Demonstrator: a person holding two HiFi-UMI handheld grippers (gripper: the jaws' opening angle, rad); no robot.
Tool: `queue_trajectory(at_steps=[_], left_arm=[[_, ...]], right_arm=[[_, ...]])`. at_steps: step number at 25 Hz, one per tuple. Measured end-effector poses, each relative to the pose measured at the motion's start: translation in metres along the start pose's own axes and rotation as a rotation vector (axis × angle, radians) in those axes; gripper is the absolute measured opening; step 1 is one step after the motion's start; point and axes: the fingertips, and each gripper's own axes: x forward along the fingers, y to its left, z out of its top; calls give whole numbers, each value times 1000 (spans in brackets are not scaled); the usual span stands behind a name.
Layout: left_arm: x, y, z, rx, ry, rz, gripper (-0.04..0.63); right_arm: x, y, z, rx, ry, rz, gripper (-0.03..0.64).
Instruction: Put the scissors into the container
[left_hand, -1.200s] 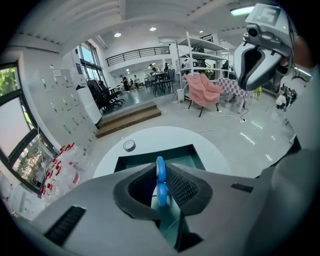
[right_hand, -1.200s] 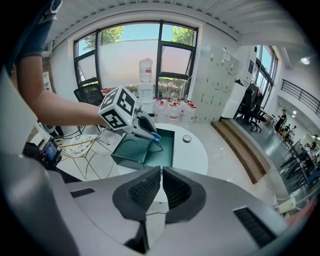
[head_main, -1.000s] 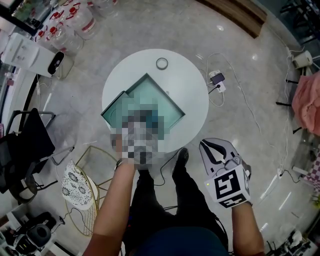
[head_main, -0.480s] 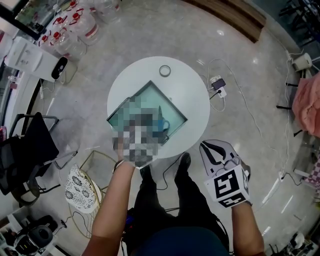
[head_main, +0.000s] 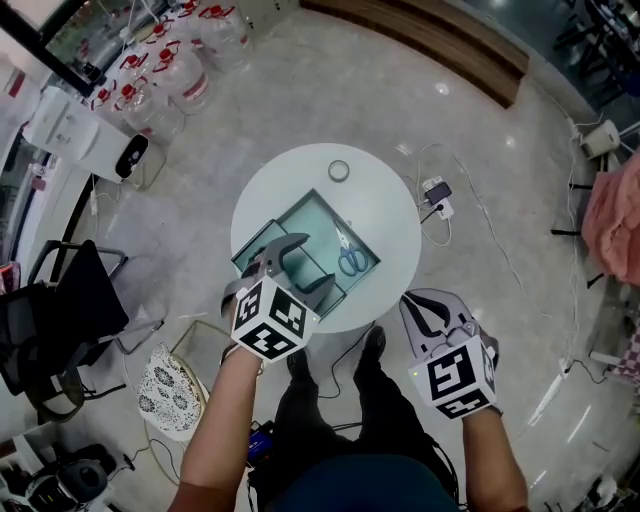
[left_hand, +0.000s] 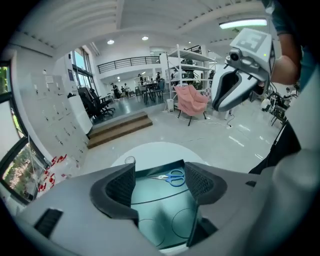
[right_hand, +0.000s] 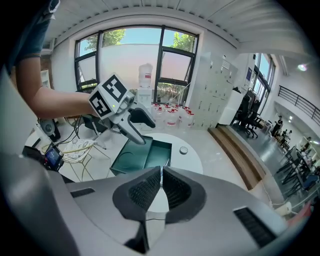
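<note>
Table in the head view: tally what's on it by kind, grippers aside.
Green container: 1
Blue-handled scissors, lying inside the container: 1
Small round object: 1
Total: 3

The head view looks steeply down from high above the round table (head_main: 385, 198) and container (head_main: 318, 214). The left gripper view sits close, looking between the left fingers (left_hand: 120, 185), opening and empty, into that container. The right gripper view, farther back, faces both past the closed right fingers (right_hand: 145, 190).
</note>
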Motion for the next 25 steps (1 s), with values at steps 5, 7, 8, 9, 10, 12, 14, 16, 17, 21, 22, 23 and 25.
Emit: queue_trajectory(at_steps=[5,7,8,9,10,12,14,16,17,21,22,23,25], left_arm=[[-62,14,35,35,-85,64,302],[-91,19,49,43,-123,96,268],[-105,21,55,46,-143,110,250],[-120,23,61,47,-163,123,233],[-133,25,68,46,-185,134,211],[-160,27,80,43,-229,156,150],[-186,26,89,42,-270,175,88],[-210,21,95,43,-306,184,37],[-220,18,98,44,-322,182,23],[-257,9,106,60,-358,174,18],[-263,7,106,62,-358,176,18],[-269,6,106,63,-357,177,18],[-276,2,104,63,-358,177,18]], right_arm=[[-26,-4,31,-7,-43,-33,39],[-38,-2,46,-4,-66,-44,39],[-44,-1,54,-1,-79,-47,39],[-51,0,61,2,-94,-50,39],[-57,1,69,5,-110,-53,38],[-70,3,83,5,-145,-55,39],[-83,7,95,8,-178,-58,39],[-96,11,104,-7,-209,-69,38],[-102,13,109,-27,-227,-77,38],[-126,19,127,-48,-268,-95,37],[-130,21,131,-58,-275,-98,37],[-134,22,133,-64,-280,-100,37],[-140,26,137,-68,-284,-103,37]])
